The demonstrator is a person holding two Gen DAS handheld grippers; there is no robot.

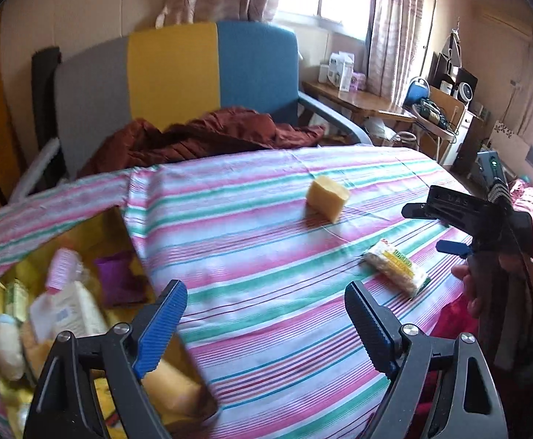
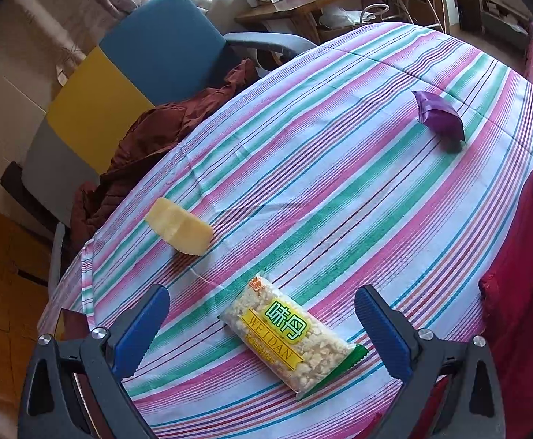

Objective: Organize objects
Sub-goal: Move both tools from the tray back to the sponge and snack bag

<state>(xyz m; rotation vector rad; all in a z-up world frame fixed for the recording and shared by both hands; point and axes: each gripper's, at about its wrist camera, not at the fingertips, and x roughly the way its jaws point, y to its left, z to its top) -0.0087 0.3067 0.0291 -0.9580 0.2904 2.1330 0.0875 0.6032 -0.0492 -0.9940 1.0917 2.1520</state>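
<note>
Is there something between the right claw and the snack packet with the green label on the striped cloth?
No, nothing visible stands in the way. The right claw is open and the snack packet lies flat on the striped cloth just ahead of its fingers, with bare cloth on both sides. The yellow block and purple packet lie well apart.

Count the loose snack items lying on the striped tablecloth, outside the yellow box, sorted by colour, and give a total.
Pale yellow: 1, the yellow block
Clear with yellow-green label: 1, the rice-snack packet
Purple: 1, the purple packet
Total: 3, all lying on the striped tablecloth
</note>
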